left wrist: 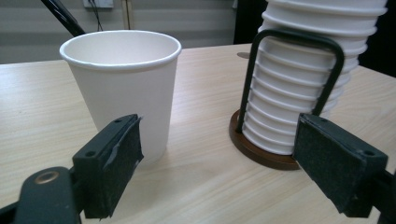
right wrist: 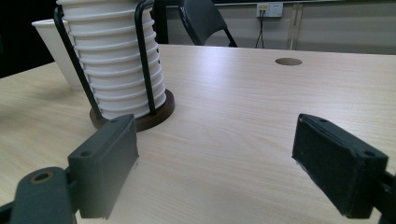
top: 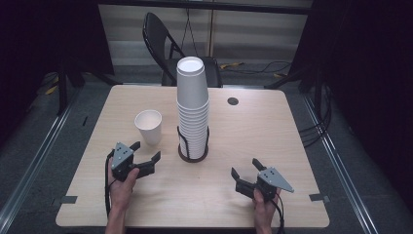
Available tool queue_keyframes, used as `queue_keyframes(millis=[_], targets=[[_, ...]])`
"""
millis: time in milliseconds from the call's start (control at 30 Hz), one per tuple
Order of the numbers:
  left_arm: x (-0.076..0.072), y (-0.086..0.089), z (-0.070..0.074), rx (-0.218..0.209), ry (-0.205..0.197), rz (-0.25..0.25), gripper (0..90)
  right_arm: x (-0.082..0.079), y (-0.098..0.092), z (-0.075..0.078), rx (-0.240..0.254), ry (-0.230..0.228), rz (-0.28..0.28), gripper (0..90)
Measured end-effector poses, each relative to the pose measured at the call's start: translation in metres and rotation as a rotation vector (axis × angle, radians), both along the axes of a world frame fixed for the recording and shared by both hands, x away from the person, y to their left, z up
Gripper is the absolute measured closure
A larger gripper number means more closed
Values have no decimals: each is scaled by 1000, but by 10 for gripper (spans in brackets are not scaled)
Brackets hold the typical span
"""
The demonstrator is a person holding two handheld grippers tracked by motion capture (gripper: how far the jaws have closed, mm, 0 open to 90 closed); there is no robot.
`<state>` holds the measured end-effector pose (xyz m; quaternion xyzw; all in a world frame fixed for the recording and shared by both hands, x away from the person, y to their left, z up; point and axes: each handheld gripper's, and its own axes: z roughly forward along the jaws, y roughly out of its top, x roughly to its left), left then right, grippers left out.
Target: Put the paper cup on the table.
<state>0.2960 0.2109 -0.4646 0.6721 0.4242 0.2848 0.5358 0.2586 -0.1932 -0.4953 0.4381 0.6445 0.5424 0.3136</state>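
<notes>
Pale wood-grain table [top: 272,141] | smooth tapered paper cup [top: 148,126] left of ribbed cup stack [top: 193,105] in wire holder [top: 193,146] | left gripper [top: 145,157], right gripper [top: 246,173]: jaws spread, empty

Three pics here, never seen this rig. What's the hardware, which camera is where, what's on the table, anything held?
There is no robot arm. A person holds a two-jaw gripper in each hand: the left gripper and the right gripper.

The high view looks down on the table from above the person's side. The other two pictures come from cameras riding on the grippers, each looking out between its own black pads.

On the table stands a single cup, upright and empty. Beside it is a tall stack of cups, sitting upside down in a wire holder with a round brown base.

Both grippers have their jaws apart with nothing between them. The left one points toward the single cup.
</notes>
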Motion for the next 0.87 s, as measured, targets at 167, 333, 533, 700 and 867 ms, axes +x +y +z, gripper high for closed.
queue_keyframes(millis=[167, 333, 533, 700, 867], targets=[[-16, -10, 1, -15, -36, -29, 154, 0, 0, 0, -2, 0, -1, 137], [-25, -22, -9, -11, -39, -63, 154, -1, 0, 0, -2, -6, -2, 138], [-36, -34, -19, -23, -36, -68, 154, -1, 0, 0, -1, -5, -1, 138], [-40, -42, -27, 4, -39, -73, 153, -1, 0, 0, -3, -6, -1, 138], [-41, -47, -30, 20, -43, -79, 154, -1, 1, 0, -7, -3, 0, 137]])
